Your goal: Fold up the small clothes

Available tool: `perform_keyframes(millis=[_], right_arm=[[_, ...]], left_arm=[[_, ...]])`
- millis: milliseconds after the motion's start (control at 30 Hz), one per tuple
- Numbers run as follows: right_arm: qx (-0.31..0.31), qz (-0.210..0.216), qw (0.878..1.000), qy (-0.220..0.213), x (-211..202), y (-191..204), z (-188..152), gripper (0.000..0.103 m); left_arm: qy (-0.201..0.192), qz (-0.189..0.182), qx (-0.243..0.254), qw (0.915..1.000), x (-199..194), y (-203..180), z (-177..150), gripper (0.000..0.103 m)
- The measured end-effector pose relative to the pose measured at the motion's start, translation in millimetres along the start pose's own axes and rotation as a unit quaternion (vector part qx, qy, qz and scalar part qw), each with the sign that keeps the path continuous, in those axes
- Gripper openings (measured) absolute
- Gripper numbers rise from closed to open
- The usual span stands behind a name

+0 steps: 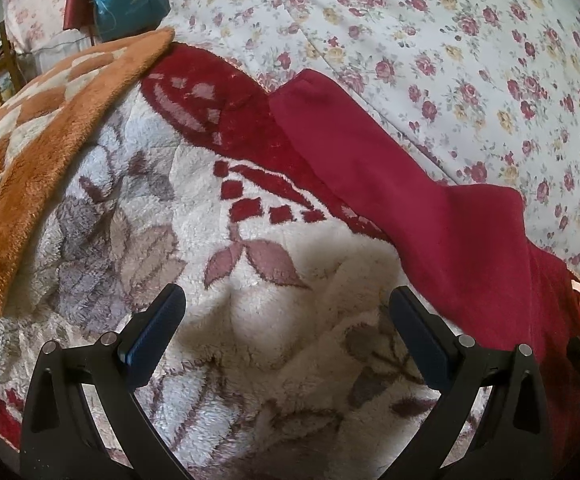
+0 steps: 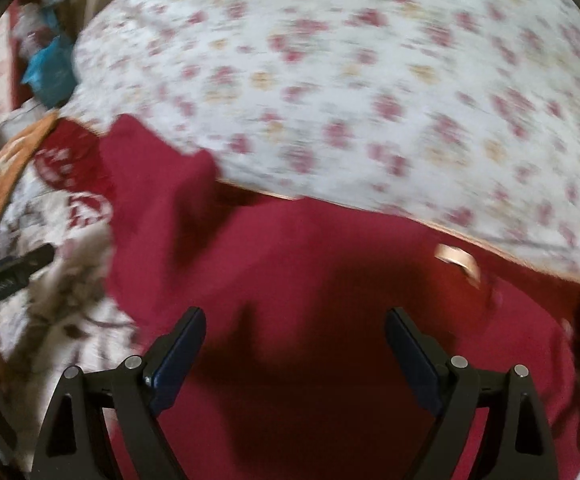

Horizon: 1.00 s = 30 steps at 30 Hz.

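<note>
A dark red garment (image 1: pixel 430 200) lies spread on the bed, running from the upper middle to the lower right of the left wrist view. My left gripper (image 1: pixel 286 300) is open and empty above the fleece blanket (image 1: pixel 250 320), left of the garment. In the blurred right wrist view the red garment (image 2: pixel 310 280) fills the middle and bottom. My right gripper (image 2: pixel 294 320) is open and empty just above it. A pale label or loop (image 2: pixel 458 260) shows on the red cloth at right.
A white floral quilt (image 1: pixel 450 40) covers the far side of the bed and also shows in the right wrist view (image 2: pixel 370 80). An orange checked fleece (image 1: pixel 50 140) lies at left. A blue bag (image 1: pixel 130 0) sits at the far left. The other gripper's tip (image 2: pixel 18 268) shows at the left edge.
</note>
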State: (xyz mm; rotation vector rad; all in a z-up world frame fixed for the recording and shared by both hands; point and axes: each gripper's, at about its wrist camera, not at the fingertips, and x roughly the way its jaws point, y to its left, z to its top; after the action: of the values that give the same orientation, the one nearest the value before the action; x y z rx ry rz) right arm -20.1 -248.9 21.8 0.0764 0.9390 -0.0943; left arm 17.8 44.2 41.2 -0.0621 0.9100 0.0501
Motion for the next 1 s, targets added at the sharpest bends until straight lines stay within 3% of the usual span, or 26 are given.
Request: perform_keyframes(millis=[100,167,333,433,600,900,1000], right_arm=[[0.049,-0.009,0.999,0.008,11,-20,-12,0.097],[0.099,0.006,0.995,0.033,24,-34,-22,0.098],[0.100,0.000,0.995,0.015,18,-35,-24,0.100],[0.097,0.001,0.995,0.016,20,-37,-24,0.101],[0.106,0.016,0.994,0.005,21,-39,-24,0.103],[0.119,0.031,0.992,-0.005,19,-44,-27,0.103],[0.122,0.032,0.992,-0.006,20,-44,-27,0.103]], left_arm=[[0.002,-0.005,0.000,1.0000,1,1,0,0.102],[0.004,-0.014,-0.003,0.9999,1,3,1,0.102],[0.020,-0.105,-0.059,0.9925,4,20,11,0.102],[0.024,-0.118,-0.076,0.9898,18,25,35,0.099],[0.022,-0.171,-0.141,0.9749,56,35,75,0.098],[0.034,-0.204,-0.172,0.9630,123,30,116,0.093],[0.051,-0.244,-0.205,0.9464,146,33,118,0.092]])
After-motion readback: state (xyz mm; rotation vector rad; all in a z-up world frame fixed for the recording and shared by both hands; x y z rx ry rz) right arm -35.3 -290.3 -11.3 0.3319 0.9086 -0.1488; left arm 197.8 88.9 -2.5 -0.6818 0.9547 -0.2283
